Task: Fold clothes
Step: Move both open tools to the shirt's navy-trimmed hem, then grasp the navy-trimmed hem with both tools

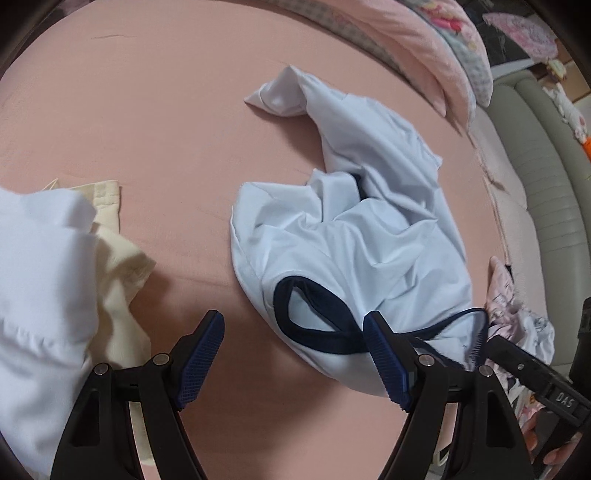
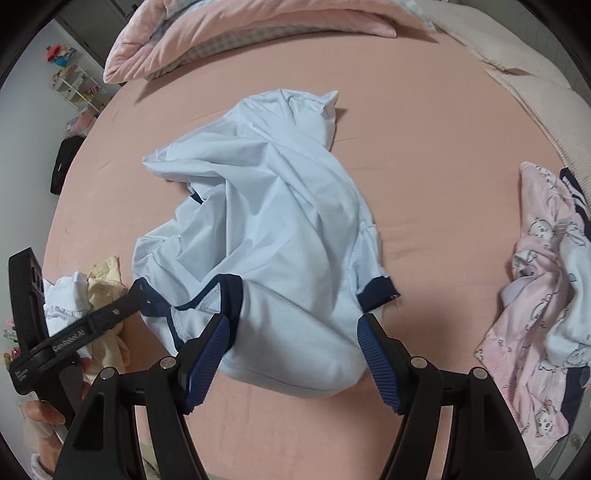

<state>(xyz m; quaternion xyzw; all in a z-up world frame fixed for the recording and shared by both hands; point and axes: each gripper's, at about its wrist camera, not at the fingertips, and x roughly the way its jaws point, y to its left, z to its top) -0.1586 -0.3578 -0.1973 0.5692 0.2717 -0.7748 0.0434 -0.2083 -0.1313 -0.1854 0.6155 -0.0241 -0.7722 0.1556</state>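
A crumpled light blue shirt point(image 1: 351, 240) point(image 2: 266, 206) with navy trim lies in a heap on the pink bed sheet point(image 1: 147, 110) point(image 2: 424, 147). My left gripper point(image 1: 295, 354) is open just above the sheet, and its right finger overlaps the navy collar point(image 1: 306, 332). My right gripper point(image 2: 293, 343) is open too, its fingers straddling the shirt's near edge between the collar point(image 2: 229, 284) and a navy sleeve cuff point(image 2: 376, 295). Neither holds cloth. Each view shows the other gripper's finger point(image 1: 480, 339) point(image 2: 129, 299) at the shirt's edge.
White and cream clothes point(image 1: 55, 277) point(image 2: 92, 291) are piled to the left of the shirt. A pink patterned garment point(image 2: 535, 295) lies to its right. A folded pink quilt point(image 2: 240, 33) sits at the far side of the bed. A beige padded headboard point(image 1: 546, 192) borders the bed.
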